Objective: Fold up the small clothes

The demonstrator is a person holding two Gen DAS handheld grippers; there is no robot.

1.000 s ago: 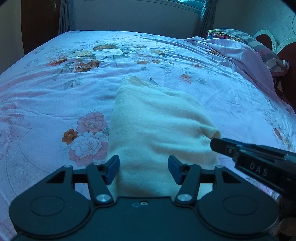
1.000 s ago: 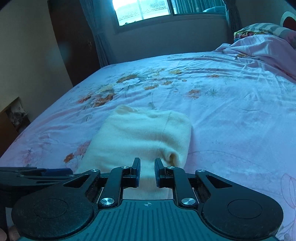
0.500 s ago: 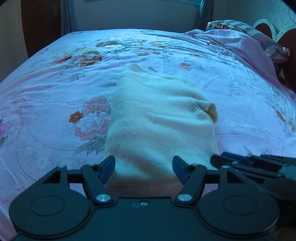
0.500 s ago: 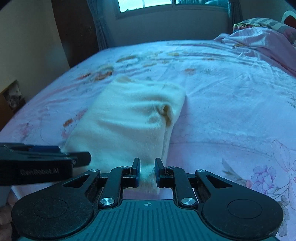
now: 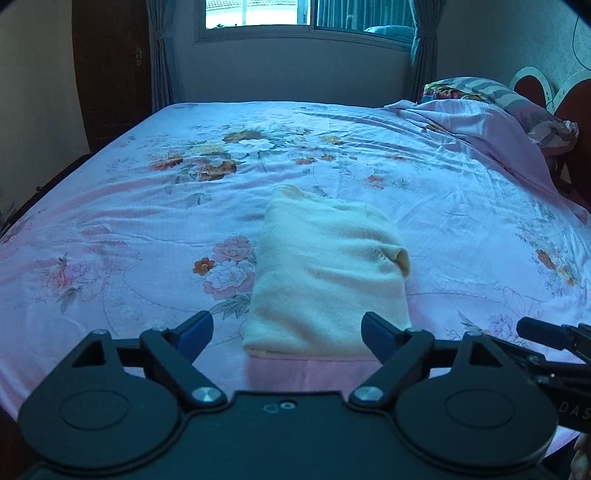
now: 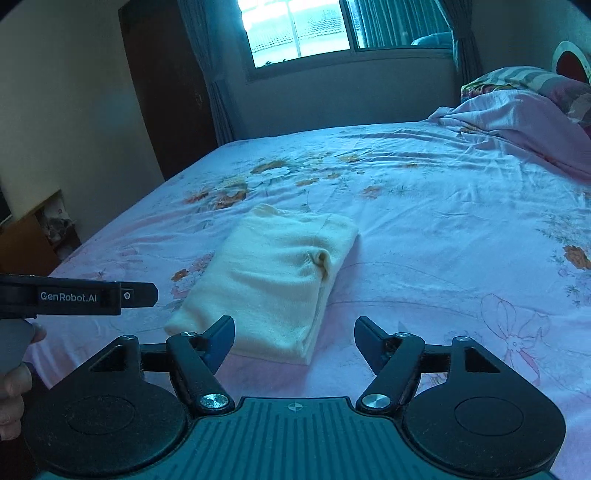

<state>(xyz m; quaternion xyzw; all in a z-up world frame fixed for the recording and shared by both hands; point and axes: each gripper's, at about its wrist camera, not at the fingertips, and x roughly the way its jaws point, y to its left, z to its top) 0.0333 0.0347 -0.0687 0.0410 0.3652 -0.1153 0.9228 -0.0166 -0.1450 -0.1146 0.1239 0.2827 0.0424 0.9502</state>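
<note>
A cream garment [image 5: 328, 277] lies folded into a neat rectangle on the pink floral bed sheet [image 5: 110, 229]. It also shows in the right wrist view [image 6: 273, 277]. My left gripper [image 5: 286, 330] is open and empty, held just short of the garment's near edge. My right gripper [image 6: 294, 338] is open and empty, back from the garment's near right corner. The right gripper's tip [image 5: 543, 334] shows at the right of the left wrist view. The left gripper's side [image 6: 81, 295] shows at the left of the right wrist view.
A bunched pink blanket [image 5: 480, 129] and a striped pillow [image 5: 491, 92] lie at the bed's far right, by a headboard [image 5: 532, 77]. A window [image 6: 303, 29] and wall stand behind the bed. A dark wardrobe [image 6: 166, 81] stands at the left.
Both grippers have pulled back and up from the garment. The right gripper, shut before, has opened and let go of the garment's edge. The left gripper has opened wider.
</note>
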